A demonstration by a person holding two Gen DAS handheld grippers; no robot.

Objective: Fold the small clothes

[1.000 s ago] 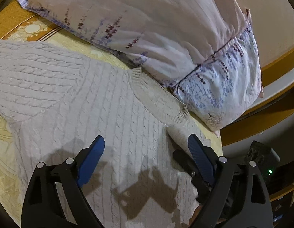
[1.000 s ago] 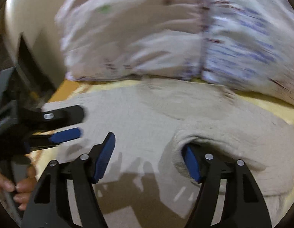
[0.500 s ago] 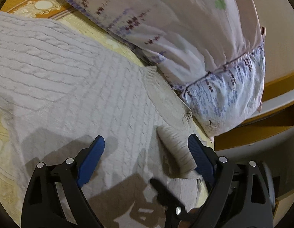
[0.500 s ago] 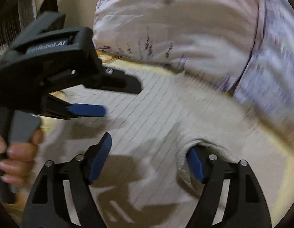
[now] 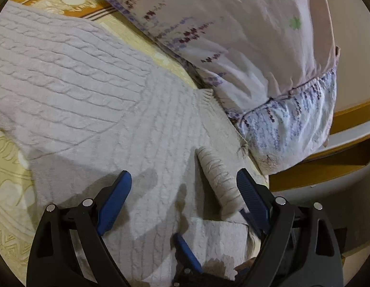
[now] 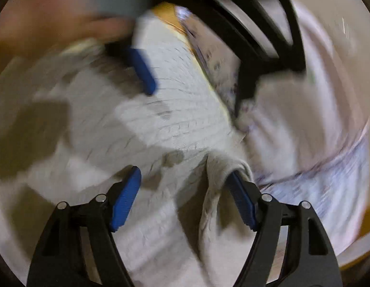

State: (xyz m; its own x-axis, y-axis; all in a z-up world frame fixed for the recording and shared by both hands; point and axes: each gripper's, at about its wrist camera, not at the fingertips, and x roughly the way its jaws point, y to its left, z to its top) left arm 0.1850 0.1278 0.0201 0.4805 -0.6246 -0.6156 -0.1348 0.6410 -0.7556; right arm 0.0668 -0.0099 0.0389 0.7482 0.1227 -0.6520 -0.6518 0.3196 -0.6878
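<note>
A cream cable-knit sweater point(image 5: 89, 83) lies spread on the bed. My left gripper point(image 5: 182, 179) hovers open just above its body, nothing between the fingers. A rolled fold of sleeve point(image 5: 216, 174) rises beside its right finger. In the blurred right wrist view the sweater point(image 6: 173, 110) fills the middle. My right gripper point(image 6: 183, 175) stands wide apart, and the sleeve fold point(image 6: 223, 167) is draped over its right finger only, with neither pad pressing on it. The left gripper's blue finger point(image 6: 142, 71) shows above. The right gripper's blue finger point(image 5: 185, 253) pokes in at the bottom of the left wrist view.
A large floral pillow point(image 5: 232, 35) lies against the sweater's far edge, also seen as the pillow point(image 6: 316, 131) on the right. Yellow patterned bedspread point(image 5: 8, 167) shows at the left. A wooden bed frame point(image 5: 328, 167) runs at the right. A blurred hand point(image 6: 53, 24) is at top left.
The right gripper has rolled and swung across the sweater with the sleeve fold on its finger, ending under the left gripper. The left gripper has sunk a little closer to the sweater.
</note>
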